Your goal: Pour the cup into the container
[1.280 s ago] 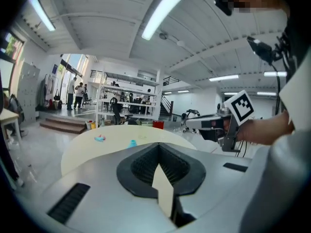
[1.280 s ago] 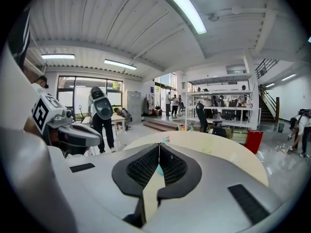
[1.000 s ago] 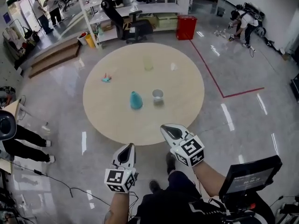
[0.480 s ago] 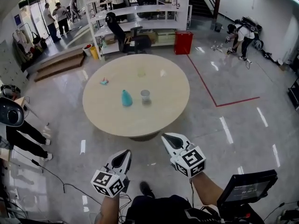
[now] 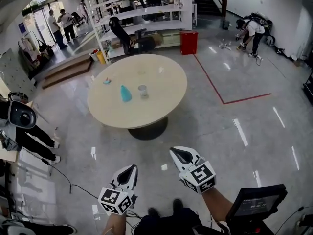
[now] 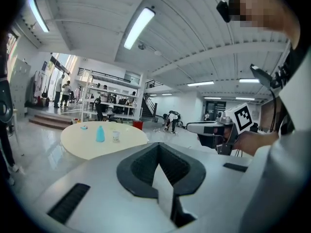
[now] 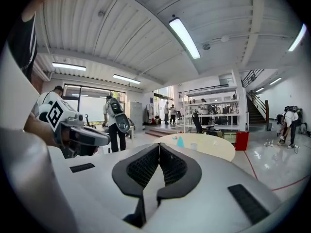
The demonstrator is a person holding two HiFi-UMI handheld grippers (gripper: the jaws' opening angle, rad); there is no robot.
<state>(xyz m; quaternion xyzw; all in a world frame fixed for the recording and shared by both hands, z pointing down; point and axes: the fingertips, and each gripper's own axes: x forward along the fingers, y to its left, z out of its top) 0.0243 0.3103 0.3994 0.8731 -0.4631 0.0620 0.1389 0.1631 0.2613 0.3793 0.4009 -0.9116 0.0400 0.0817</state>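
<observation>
A round beige table stands well ahead of me on the glossy floor. On it are a teal container and, just to its right, a small white cup. Both grippers hang over the floor, far short of the table. My left gripper is shut and holds nothing. My right gripper is likewise shut and empty. The left gripper view shows the teal container and the cup far off. In the right gripper view they are tiny, the container left of the cup.
A small teal and pink item lies at the table's far left. Behind the table are white shelving, an office chair and a red bin. People stand at the left and far back. Red floor tape runs right.
The table has drawn away from me and now sits higher and farther left in the head view, with bare floor between it and the grippers. Both grippers stay shut.
</observation>
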